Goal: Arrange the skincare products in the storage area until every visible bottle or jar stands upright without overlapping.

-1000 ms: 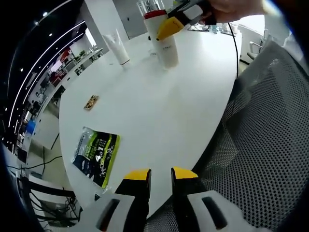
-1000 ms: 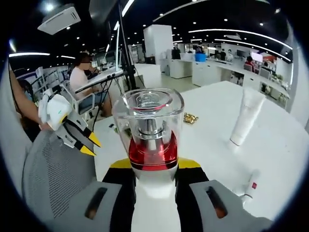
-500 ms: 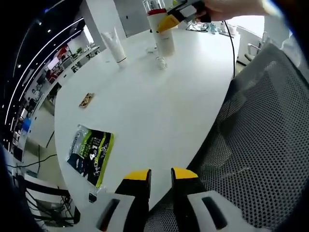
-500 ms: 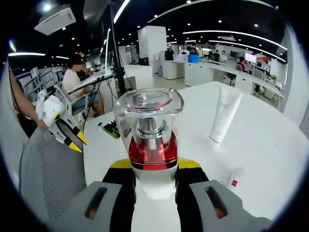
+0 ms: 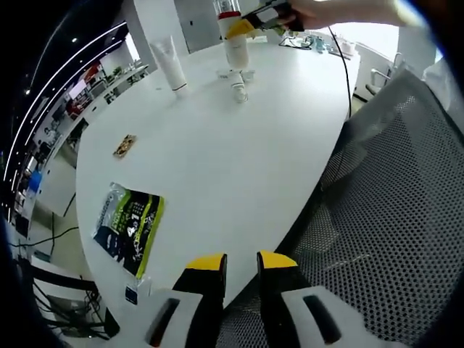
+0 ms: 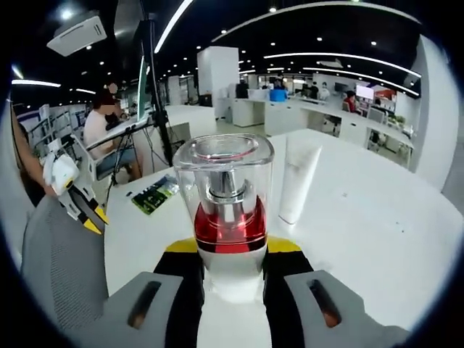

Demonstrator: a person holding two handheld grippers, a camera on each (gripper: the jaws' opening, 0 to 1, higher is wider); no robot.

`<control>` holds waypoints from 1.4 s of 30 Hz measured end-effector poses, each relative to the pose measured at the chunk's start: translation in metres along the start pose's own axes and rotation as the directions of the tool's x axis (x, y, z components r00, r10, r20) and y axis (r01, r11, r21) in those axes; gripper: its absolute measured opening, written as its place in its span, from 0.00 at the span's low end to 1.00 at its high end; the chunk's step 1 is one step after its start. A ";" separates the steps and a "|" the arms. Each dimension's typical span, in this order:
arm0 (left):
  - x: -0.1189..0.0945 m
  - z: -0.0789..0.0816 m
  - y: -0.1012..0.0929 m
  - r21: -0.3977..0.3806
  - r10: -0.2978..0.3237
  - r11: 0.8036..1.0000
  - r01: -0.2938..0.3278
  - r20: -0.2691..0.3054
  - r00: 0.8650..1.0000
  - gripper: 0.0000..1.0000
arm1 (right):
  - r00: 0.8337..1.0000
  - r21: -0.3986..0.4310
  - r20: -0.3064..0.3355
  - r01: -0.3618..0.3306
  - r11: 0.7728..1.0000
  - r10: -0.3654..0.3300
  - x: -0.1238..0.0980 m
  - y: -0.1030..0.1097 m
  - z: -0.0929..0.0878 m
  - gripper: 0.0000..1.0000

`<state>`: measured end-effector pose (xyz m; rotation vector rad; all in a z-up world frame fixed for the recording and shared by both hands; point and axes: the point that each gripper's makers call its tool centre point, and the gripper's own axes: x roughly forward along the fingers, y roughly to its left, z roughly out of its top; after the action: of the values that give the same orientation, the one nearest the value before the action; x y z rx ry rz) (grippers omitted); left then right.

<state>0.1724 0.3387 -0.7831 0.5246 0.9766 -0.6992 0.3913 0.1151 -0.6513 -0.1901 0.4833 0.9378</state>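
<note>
Right tongs (image 6: 230, 250) are clamped on a pump bottle (image 6: 226, 210), jaws snug against both sides of its white body just under the red collar, clear cap on top, bottle upright btwn them. In the left gripper view you can see that same bottle (image 5: 233, 45) at the far end of the white bench (image 5: 239, 159), standing up w/ the right tongs (image 5: 243, 27) on it and a hand (image 5: 319, 11) behind; can't tell if its base is touching the bench. Just beside it, on the near side, a small white bottle (image 5: 238, 88) lies on its side w/ a red spot on it. A white tube (image 5: 168, 64) stands on its cap a bit further left, apart from both; in the right gripper view the tube (image 6: 297, 177) sits just right of the pump bottle and behind it. Left tongs (image 5: 239, 262) hang over the near bench edge, nothing in them, jaws nearly together w/ only a thin gap. Also on the bench: a green/black packet (image 5: 129, 228) near the left edge and a small snack wrapper (image 5: 124, 146) further up. Mesh chair back (image 5: 384, 217) on the right. Left tongs (image 6: 88, 217) show at the left of the right gripper view too, over the chair.
</note>
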 end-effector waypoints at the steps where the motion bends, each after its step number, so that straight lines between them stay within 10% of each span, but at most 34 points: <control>1: 0.000 0.000 0.000 -0.002 0.000 1.000 0.000 0.000 1.000 0.18 | 1.000 0.003 0.001 0.000 1.000 0.000 0.001 -0.002 0.001 0.28; 18: 0.001 -0.002 0.001 -0.026 -0.004 1.000 0.003 -0.006 1.000 0.18 | 0.999 -0.069 -0.050 -0.012 0.998 0.008 0.037 -0.075 -0.005 0.28; 42: 0.002 -0.010 0.003 -0.024 0.000 1.000 -0.001 -0.039 0.999 0.17 | 0.989 -0.137 -0.051 -0.147 0.980 0.142 0.081 -0.114 -0.013 0.28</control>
<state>0.1697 0.3467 -0.7897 0.5193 1.0200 -0.6783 0.5201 0.1027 -0.7071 -0.3051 0.4740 1.1131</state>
